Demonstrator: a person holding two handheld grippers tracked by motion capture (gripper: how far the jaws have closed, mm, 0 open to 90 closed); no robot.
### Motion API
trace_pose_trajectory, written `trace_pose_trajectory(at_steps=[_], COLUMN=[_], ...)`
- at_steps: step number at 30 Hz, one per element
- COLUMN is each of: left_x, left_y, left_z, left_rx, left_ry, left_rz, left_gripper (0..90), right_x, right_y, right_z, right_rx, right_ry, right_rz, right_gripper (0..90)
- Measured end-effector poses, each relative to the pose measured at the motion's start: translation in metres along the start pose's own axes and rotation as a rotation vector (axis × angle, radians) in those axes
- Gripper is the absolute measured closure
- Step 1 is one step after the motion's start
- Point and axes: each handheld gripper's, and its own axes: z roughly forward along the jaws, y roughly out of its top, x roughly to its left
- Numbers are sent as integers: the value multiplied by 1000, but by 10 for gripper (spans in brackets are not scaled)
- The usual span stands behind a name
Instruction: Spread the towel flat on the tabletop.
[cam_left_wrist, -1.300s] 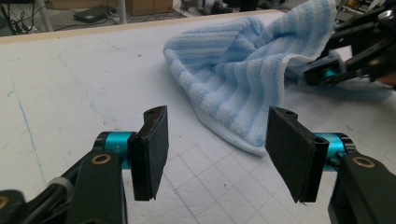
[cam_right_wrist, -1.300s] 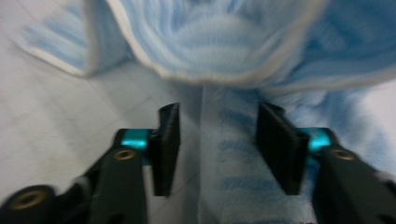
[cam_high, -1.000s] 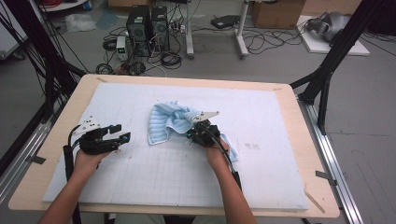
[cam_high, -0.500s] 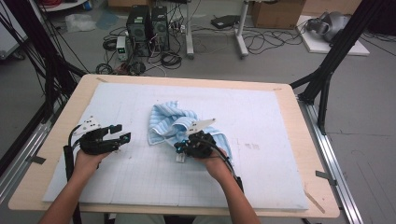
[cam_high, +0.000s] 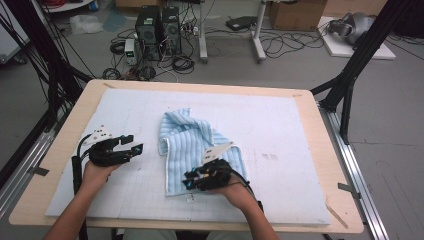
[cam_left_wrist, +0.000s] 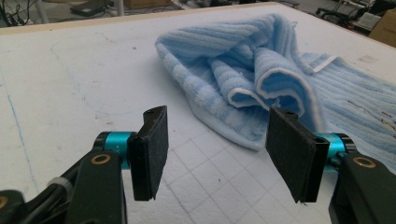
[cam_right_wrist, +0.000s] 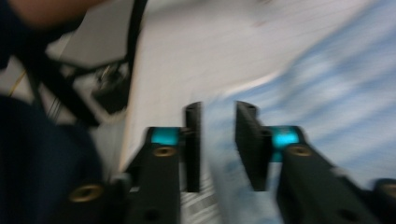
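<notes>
A light blue striped towel (cam_high: 200, 137) lies partly bunched on the white mat (cam_high: 280, 130), its near part spread flat. My right gripper (cam_high: 186, 180) sits at the towel's near edge and points left. Its jaws have just been opening. In the blurred right gripper view the towel's edge (cam_right_wrist: 327, 84) lies between the parted pads of the right gripper (cam_right_wrist: 218, 109). My left gripper (cam_high: 134, 142) rests to the left of the towel, open with nothing in it. In the left gripper view the left gripper (cam_left_wrist: 218, 116) faces the towel's folded heap (cam_left_wrist: 243, 70) a short way ahead.
The mat covers most of a wooden table (cam_high: 65, 145). Black frame posts (cam_high: 350, 75) stand at the table's left and right sides. Computer towers (cam_high: 155, 25) and cables lie on the floor beyond the far edge.
My right gripper has moved toward the near edge and a little left, drawing the towel's corner out flat, and its jaws have parted. The left gripper has stayed put.
</notes>
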Motion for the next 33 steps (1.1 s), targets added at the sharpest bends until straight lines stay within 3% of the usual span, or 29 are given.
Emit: trace_pose_trajectory(at_steps=[1, 2, 3, 4, 5, 6, 7, 9, 10, 11, 12, 13, 15, 16, 22, 24, 25, 27, 29, 30, 31, 32, 33], left_x=[-1, -1, -1, -1, -1, -1, 0, 0, -1, -1, -1, -1, -1, 0, 2, 2, 2, 2, 2, 2, 2, 2, 2], left_y=[0, 0, 0, 0, 0, 0, 0, 0, 0, 0, 0, 0, 0, 0, -1, -1, -1, -1, -1, -1, -1, -1, -1], left_z=[1, 1, 1, 1, 1, 1, 1, 2, 2, 2, 2, 2, 2, 2, 1, 0, 1, 1, 1, 1, 1, 0, 0], left_rx=[-3, -3, -2, -3, -1, 2, 3, 2, 3, 4, 4, 5, 2, 3, 2, 1, 1, 1, -1, -2, -2, -1, -2], left_ry=[0, 0, 0, 0, -1, 0, -1, 2, 3, 3, 1, 2, 3, 2, 9, 11, 13, 11, 12, 14, 14, 14, 14], left_rz=[0, 1, 3, 2, 1, 2, 3, 1, 1, 2, 4, 5, 2, 0, -3, -4, -3, -3, -1, -2, -2, -3, -5], left_gripper=[395, 395, 395, 395, 395, 395, 395, 395, 395, 395, 395, 395, 396, 396, 397, 397, 397, 397, 397, 397, 397, 397, 397], right_x=[0, -6, -19, -25, -25, -30, -34, -37, -34, -34, -32, -31, -26, -26, -7, 2, 10, 11, 8, 2, 2, -2, -11], right_y=[0, 0, -4, -8, -8, -12, -16, -21, -21, -21, -20, -20, -20, -20, -24, -25, -24, -22, -18, -13, -13, -10, -5], right_z=[0, -8, -21, -23, -23, -23, -22, -15, -13, -13, -13, -14, -14, -14, -11, -8, -5, -6, -12, -20, -20, -23, -28], right_rx=[0, -23, 12, 54, 54, 88, 110, 144, 155, 155, 160, 163, 189, 189, 224, 239, 252, 239, 168, 84, 84, 57, 20], right_ry=[0, -78, -306, -392, -392, -447, -464, -452, -472, -472, -460, -432, -363, -363, -164, -74, -35, -23, -32, -80, -80, -117, -211], right_rz=[0, 24, 54, 65, 65, 87, 105, 130, 91, 91, 87, 90, 73, 73, 55, 20, -29, -29, -12, 13, 13, 28, 40], right_gripper=[645, 646, 652, 635, 635, 595, 549, 522, 617, 617, 721, 827, 861, 861, 865, 864, 849, 831, 755, 677, 677, 643, 571])
